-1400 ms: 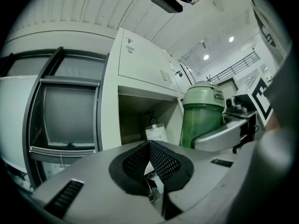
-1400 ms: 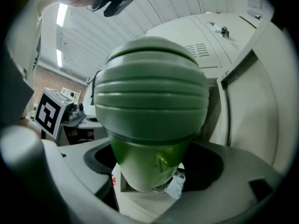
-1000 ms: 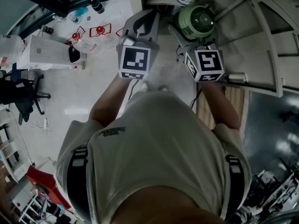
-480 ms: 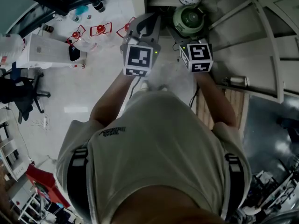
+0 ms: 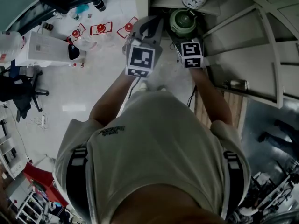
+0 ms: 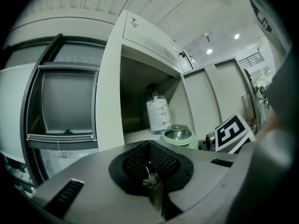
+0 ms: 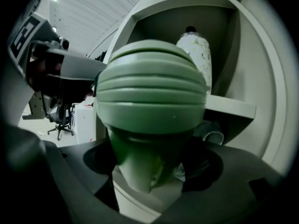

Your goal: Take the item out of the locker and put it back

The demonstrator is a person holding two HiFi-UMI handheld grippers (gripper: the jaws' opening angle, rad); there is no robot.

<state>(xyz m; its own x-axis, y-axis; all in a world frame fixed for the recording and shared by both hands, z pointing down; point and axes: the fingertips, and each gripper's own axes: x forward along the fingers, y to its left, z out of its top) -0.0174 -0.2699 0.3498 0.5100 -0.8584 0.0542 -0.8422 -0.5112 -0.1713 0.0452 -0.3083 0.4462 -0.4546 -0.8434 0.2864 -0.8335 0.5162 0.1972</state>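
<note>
The left gripper (image 6: 149, 157) hangs just outside the tall pale grey metal locker (image 6: 110, 101), to the left of its open compartment. Its jaws are closed together with nothing between the black mesh pads. The right gripper (image 7: 149, 181) is at the mouth of that compartment, its jaws spread wide and clamped on the narrower lower part of the pale green round plastic container (image 7: 152, 90).

The container has a ribbed, domed top. It sits at the front edge of the compartment, just in front of a clear pump bottle with a speckled white label (image 6: 158, 113) that stands upright deeper inside. I cannot tell whether its base rests on the shelf.

Left of the locker lies a pale glossy floor (image 5: 84, 97), with a black office chair (image 5: 18, 94) well away from the locker.
</note>
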